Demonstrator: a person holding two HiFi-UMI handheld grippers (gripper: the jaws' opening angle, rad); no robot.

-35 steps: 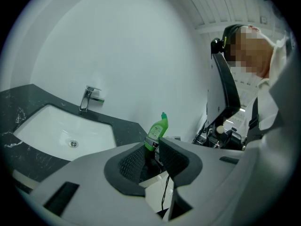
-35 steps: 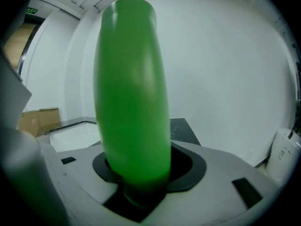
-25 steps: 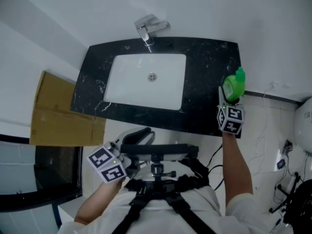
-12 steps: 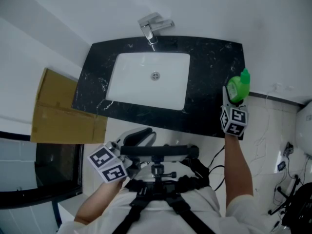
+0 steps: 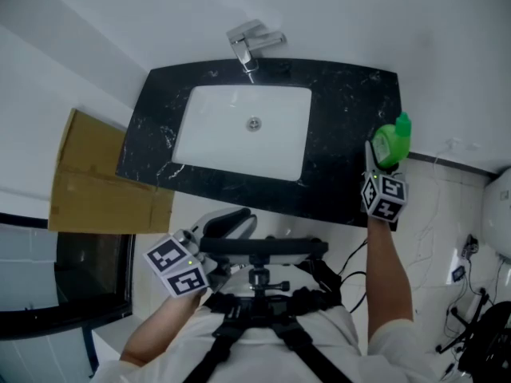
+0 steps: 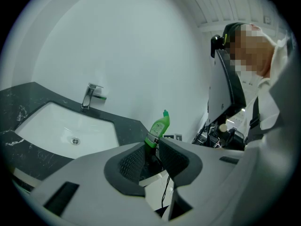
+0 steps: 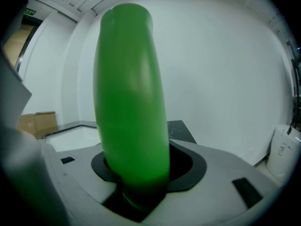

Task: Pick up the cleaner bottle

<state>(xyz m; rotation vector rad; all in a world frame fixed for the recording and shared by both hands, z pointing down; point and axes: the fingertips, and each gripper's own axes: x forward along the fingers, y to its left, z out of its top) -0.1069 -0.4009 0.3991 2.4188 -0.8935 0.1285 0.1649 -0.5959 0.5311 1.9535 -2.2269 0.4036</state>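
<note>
The green cleaner bottle (image 5: 391,142) stands upright at the right end of the black counter (image 5: 343,102). My right gripper (image 5: 378,163) is shut on its lower body. In the right gripper view the bottle (image 7: 130,98) fills the space between the jaws of that gripper (image 7: 141,175). Whether the bottle's base still touches the counter I cannot tell. My left gripper (image 5: 230,222) is held low near the person's body, in front of the counter, open and holding nothing. Between the jaws of the left gripper (image 6: 151,155) the bottle (image 6: 159,127) shows far off.
A white sink (image 5: 209,138) is set in the counter, with a chrome faucet (image 5: 251,42) behind it. A cardboard box (image 5: 96,174) lies at the left. A white bin (image 5: 500,202) and cables (image 5: 471,294) are on the floor at the right.
The head view has shifted a touch to one side. Both grippers and the bottle keep their places.
</note>
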